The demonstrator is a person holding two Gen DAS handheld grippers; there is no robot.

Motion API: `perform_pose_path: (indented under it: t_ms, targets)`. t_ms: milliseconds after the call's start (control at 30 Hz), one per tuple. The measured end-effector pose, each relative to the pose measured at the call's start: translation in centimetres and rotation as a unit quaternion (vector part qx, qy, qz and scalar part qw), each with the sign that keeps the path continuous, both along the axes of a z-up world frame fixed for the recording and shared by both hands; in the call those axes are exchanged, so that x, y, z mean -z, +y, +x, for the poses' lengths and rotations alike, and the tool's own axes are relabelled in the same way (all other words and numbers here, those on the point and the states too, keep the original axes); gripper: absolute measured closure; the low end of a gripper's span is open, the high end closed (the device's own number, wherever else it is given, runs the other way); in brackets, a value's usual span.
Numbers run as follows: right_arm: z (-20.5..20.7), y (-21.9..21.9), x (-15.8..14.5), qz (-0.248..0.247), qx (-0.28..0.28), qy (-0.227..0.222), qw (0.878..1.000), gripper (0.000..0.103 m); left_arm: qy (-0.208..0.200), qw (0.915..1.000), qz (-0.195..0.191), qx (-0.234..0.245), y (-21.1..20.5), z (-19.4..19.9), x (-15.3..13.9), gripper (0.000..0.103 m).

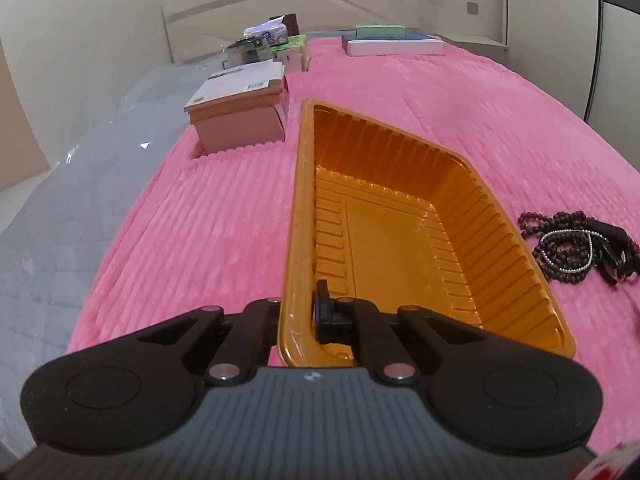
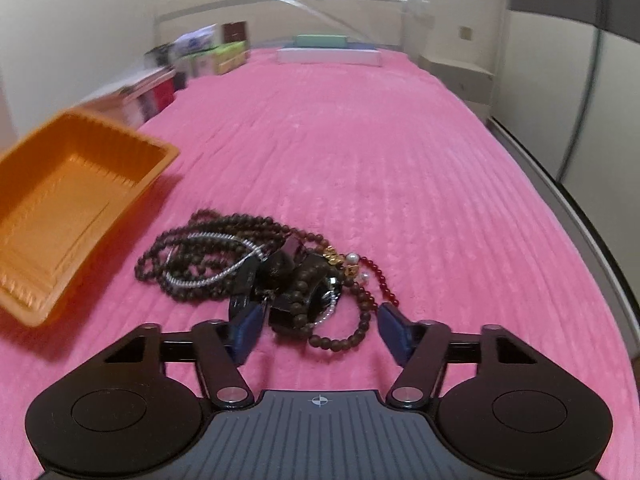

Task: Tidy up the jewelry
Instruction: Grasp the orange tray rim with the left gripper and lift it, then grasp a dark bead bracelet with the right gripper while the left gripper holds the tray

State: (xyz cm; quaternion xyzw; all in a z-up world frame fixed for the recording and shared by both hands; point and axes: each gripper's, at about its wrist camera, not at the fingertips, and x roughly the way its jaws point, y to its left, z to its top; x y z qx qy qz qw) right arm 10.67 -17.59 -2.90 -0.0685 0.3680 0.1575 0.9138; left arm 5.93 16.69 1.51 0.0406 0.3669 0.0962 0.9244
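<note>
Nearest to me in the left wrist view is my left gripper (image 1: 308, 316), and its jaws are pressed together on the near wall of the orange tray (image 1: 400, 240); one finger is inside the tray and the other one is outside. Beyond and under both grippers the pink blanket (image 2: 380, 140) covers the whole bed. From the shadow under it in the right wrist view, I judge that the tray is lifted and tilted, to the left of my right gripper (image 2: 318, 328) and apart from the pile.

My right gripper is spread about half wide, and the pile of jewelry (image 2: 256, 268) lies just in front of its blue pads (image 2: 248, 328); a loop of brown beads (image 2: 340, 336) reaches into the gap between them. I cannot see the pads pressing on anything yet.

To do this step well, I think I should keep the tray steady and bring it near the pile, with its open side up. With the right gripper I should go lower and close on the thick middle knot, not on one thin strand, because a single strand can slip out and the strings are tangled together. The silver chain (image 2: 208, 276) is the smallest and may fall off, so I would lift slowly.
</note>
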Motion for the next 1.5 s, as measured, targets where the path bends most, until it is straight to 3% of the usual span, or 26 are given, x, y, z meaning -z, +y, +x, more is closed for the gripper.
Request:
perform_pose_path:
  t_ms: [100,167,200,267,333,633,767,933,1200,1500]
  targets:
    - [-0.1,1.1,1.0,-0.074,-0.051,-0.010,0.996,0.054,0.003,1.0000,0.003,-0.001,-0.1,0.1,-0.1,0.100]
    - [-0.2,1.7,1.6,-0.120,-0.077,-0.023,0.990,0.068,0.004,1.0000,0.004,-0.001,-0.3,0.2,-0.1,0.100]
    - [-0.1,1.7,1.8,-0.130,-0.088,-0.022,0.987,0.072,0.004,1.0000,0.004,-0.001,-0.3,0.2,-0.2,0.100]
    - [-0.3,1.7,2.0,-0.144,-0.105,-0.023,0.984,0.089,0.004,1.0000,0.006,-0.002,-0.3,0.2,-0.2,0.100]
    - [-0.5,1.4,1.9,-0.150,-0.113,-0.027,0.982,0.096,0.004,1.0000,0.008,-0.002,-0.5,0.2,-0.2,0.100]
    - [-0.1,0.5,-2.7,-0.108,-0.091,-0.053,0.989,0.096,0.006,0.9991,0.036,0.021,-1.0,0.5,-0.4,0.100]
    - [0.3,1.8,-5.8,-0.040,-0.097,-0.056,0.993,0.096,0.009,0.9991,0.034,0.022,-0.8,0.7,-0.3,0.100]
    - [0.7,6.2,-8.2,0.036,-0.145,-0.043,0.988,0.096,0.026,0.9984,0.043,0.028,-1.0,0.8,-0.1,0.101]
    - [1.5,13.8,-7.2,0.062,-0.219,0.005,0.974,0.096,0.062,0.9964,0.042,0.040,-0.5,1.4,0.0,0.100]
    - [2.3,15.3,-5.2,0.104,-0.223,0.050,0.968,0.095,0.061,0.9955,0.054,0.049,-0.7,1.7,-0.3,0.101]
